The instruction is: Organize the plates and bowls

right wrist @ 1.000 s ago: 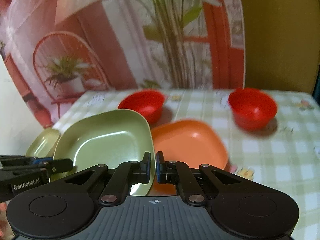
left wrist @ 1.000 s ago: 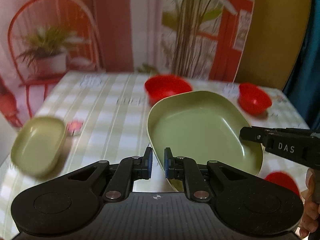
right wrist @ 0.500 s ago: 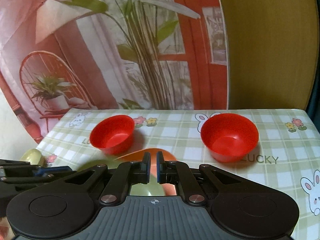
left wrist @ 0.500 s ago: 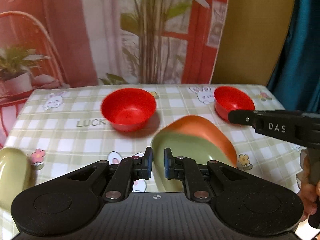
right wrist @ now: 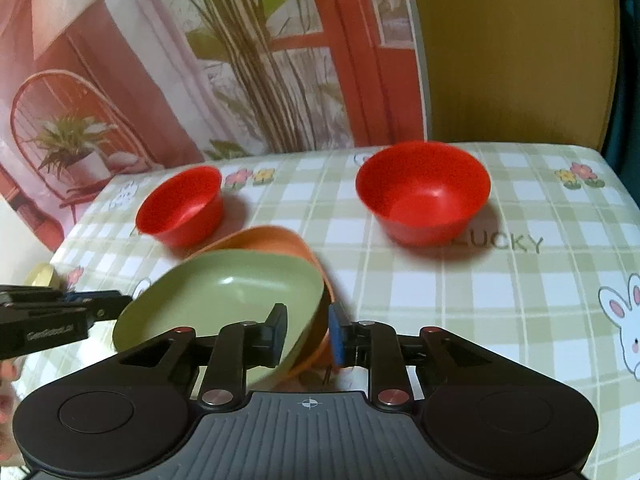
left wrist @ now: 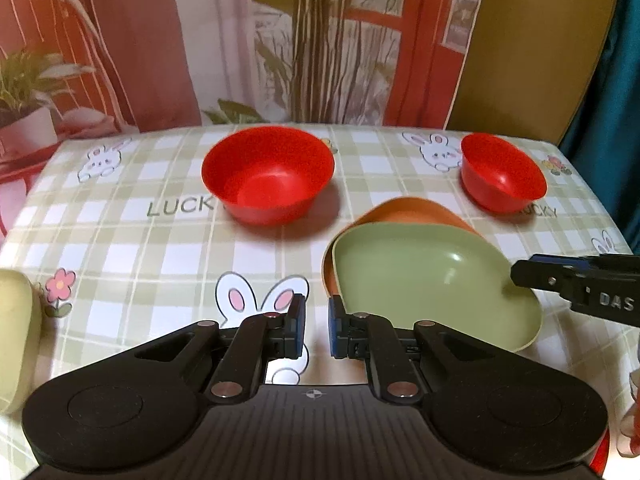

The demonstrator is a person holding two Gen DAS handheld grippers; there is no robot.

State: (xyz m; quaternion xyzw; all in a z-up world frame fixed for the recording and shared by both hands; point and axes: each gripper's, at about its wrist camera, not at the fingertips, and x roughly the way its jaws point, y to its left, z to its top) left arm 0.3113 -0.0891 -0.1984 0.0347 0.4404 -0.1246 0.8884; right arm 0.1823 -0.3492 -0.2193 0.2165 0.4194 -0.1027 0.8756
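Green plate sits nested on the orange plate, mid-table. Right gripper is spread wide around both rims, maybe just touching. Left gripper hangs beside, slightly parted, empty.

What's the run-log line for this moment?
green plate stacked on orange plate | right gripper open, astride their rims | left gripper empty beside plate | two red bowls unstacked
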